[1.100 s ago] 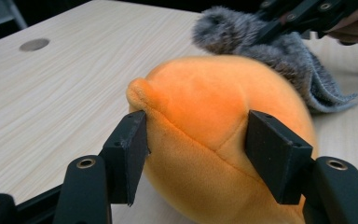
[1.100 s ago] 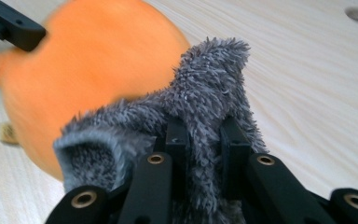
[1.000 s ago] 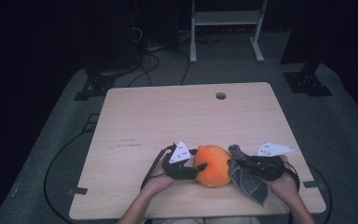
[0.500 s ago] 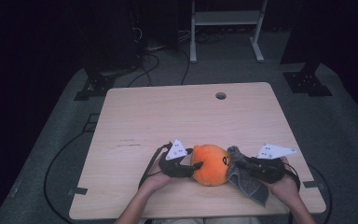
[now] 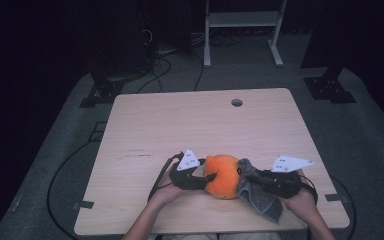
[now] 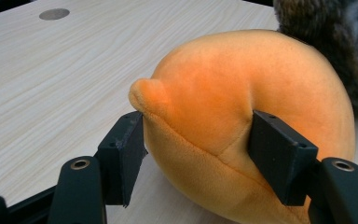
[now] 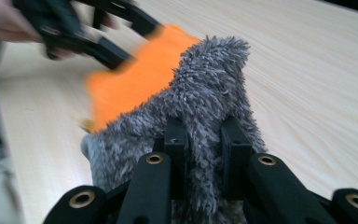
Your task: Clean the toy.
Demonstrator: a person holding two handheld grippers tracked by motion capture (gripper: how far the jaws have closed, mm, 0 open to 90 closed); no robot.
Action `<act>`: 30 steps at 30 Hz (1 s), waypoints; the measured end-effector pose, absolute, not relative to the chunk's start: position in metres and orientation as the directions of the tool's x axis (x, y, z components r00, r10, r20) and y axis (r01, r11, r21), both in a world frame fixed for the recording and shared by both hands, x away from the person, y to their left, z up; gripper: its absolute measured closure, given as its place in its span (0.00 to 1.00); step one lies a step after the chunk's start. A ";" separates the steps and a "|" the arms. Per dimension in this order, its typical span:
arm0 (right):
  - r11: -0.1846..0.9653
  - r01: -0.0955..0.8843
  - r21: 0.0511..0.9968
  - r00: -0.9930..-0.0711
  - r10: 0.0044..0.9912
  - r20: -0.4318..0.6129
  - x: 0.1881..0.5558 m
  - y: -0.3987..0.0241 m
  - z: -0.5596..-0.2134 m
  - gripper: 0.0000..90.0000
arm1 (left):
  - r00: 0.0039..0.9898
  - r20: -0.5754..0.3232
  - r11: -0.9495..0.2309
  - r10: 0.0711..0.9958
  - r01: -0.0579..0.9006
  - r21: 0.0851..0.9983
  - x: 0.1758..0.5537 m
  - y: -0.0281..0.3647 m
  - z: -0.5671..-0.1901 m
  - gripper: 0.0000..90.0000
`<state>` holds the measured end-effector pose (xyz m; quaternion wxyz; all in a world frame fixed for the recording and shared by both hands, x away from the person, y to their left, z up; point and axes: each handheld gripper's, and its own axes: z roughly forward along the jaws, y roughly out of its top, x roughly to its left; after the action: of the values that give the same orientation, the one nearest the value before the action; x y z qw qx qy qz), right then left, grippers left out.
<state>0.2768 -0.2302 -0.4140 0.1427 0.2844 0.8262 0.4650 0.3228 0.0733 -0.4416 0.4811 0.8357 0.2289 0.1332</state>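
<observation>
A round orange plush toy (image 5: 223, 175) lies near the table's front edge. My left gripper (image 5: 209, 180) comes at it from the left. In the left gripper view the plush (image 6: 242, 93) bulges between the two black jaws. My left gripper (image 6: 198, 154) has just been opening its jaws, but both pads still press on the plush. A grey fuzzy cloth (image 5: 260, 200) lies against the toy's right side. My right gripper (image 5: 247, 176) is shut on it. In the right gripper view a fold of the cloth (image 7: 205, 98) is pinched by my right gripper (image 7: 204, 140), with the orange plush (image 7: 130, 88) behind it.
The light wooden table (image 5: 180, 125) has a round cable hole (image 5: 237, 102) near its far edge. Cables run over the grey floor on the left, and a white metal stand (image 5: 240, 20) is beyond the table. Both forearms enter at the front edge.
The left gripper and the orange plush have edged slightly to the left. The right gripper has stayed in place with the cloth.
</observation>
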 end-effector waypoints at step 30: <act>0.467 0.329 0.821 -0.768 0.638 -0.055 0.276 -0.223 -0.419 0.85 | 0.851 -0.067 -0.354 0.521 0.287 0.890 0.325 0.069 -0.436 0.32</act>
<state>0.2764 -0.2230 -0.4189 0.1803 0.2887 0.8373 0.4278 0.3247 0.0693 -0.4365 0.5113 0.8148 0.2481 0.1143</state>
